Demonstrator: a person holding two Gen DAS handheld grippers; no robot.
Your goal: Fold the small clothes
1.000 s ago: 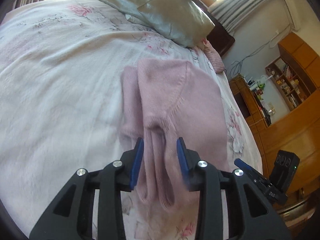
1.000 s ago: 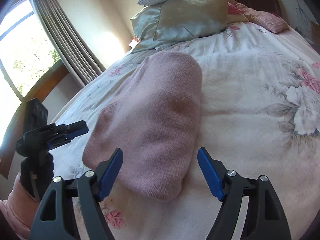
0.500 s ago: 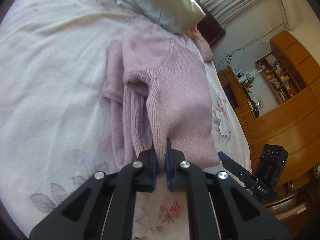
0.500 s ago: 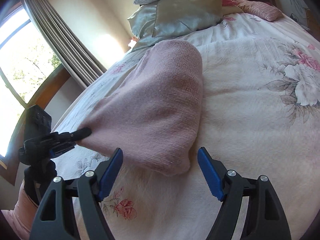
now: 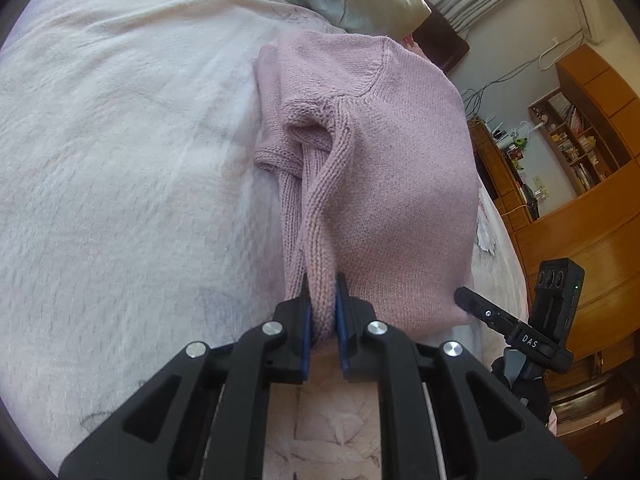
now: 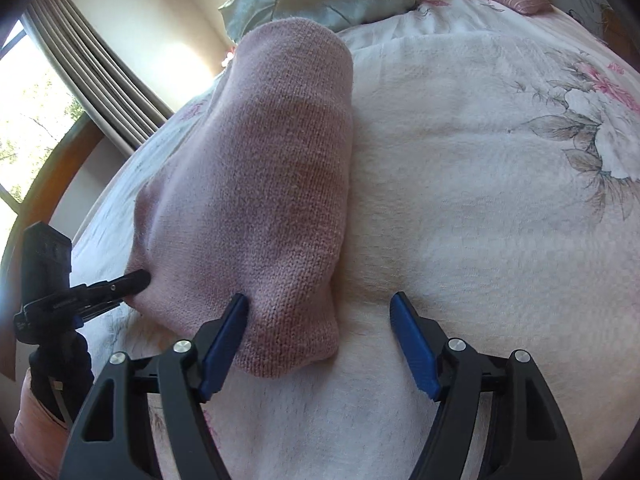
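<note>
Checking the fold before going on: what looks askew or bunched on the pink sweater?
The sleeve is twisted into a rope along the pink sweater's left edge, bunched near the armhole, not flat. The left gripper is shut on its cuff; the right gripper is open.

Our left gripper point(image 5: 322, 300) and right gripper point(image 6: 320, 320) share one build: black angular arms with triangular cut-outs, silver round screw heads beside each blue finger pad point(image 6: 414, 346), and white "DAS" lettering near the black camera block point(image 5: 558, 290).
</note>
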